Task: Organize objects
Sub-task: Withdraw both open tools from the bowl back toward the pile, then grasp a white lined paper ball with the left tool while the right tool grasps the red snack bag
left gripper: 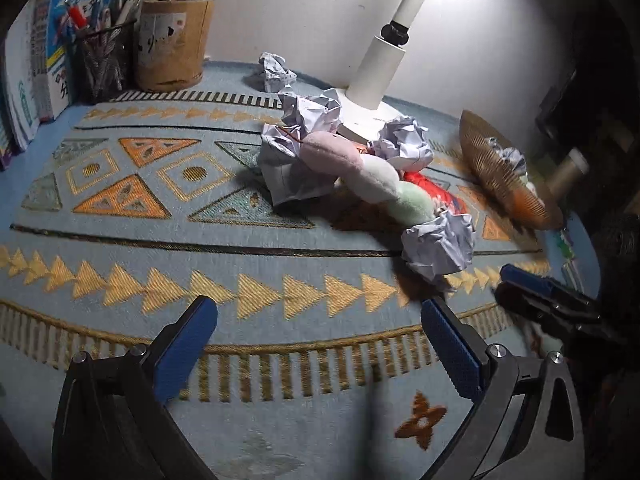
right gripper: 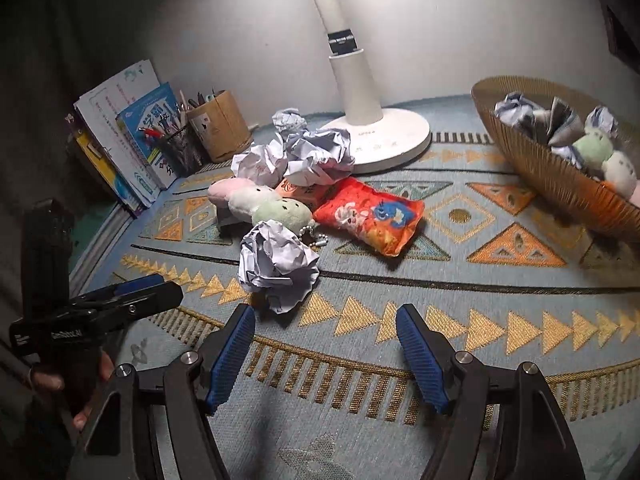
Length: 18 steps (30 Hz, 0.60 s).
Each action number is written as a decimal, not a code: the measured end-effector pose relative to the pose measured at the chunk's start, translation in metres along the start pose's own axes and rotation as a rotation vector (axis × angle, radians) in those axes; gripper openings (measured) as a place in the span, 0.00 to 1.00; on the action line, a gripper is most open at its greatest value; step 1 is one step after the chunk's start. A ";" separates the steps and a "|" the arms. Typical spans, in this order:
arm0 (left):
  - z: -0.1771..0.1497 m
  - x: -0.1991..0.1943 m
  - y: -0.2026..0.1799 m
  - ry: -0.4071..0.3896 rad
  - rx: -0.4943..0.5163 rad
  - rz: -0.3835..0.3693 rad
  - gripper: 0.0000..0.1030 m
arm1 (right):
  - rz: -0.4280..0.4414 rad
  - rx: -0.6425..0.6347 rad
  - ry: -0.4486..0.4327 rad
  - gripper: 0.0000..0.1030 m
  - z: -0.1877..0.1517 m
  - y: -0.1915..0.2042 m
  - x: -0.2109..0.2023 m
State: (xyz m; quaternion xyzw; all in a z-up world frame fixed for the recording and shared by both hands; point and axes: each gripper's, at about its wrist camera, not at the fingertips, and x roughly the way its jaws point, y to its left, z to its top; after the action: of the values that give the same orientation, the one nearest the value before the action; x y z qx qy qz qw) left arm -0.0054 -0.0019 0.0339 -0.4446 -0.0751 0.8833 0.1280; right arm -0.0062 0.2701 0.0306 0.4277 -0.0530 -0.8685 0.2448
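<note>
both grippers (left [left gripper: 318, 344], right [right gripper: 326, 354]) wide open, empty; nearest paper ball [right gripper: 278, 266] light, crushable, pinch its middle

The white lamp [right gripper: 360, 92] shines down from the top and makes a bright glare on the wall [left gripper: 280, 4]. The corners go dark — almost black. Edges bend round like a fishbowl. The basket [left gripper: 504, 172] looks smeared and blurry in the left view.
</note>
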 end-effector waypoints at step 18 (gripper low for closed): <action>0.082 0.079 -0.001 0.008 0.273 0.049 0.48 | -0.140 -0.317 0.114 0.72 0.073 -0.003 0.090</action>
State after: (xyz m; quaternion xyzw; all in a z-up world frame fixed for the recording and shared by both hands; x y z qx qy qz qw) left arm -0.1161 0.0207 0.0220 -0.4284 0.0571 0.8863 0.1661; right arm -0.1094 0.2219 0.0111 0.4347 0.1284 -0.8554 0.2507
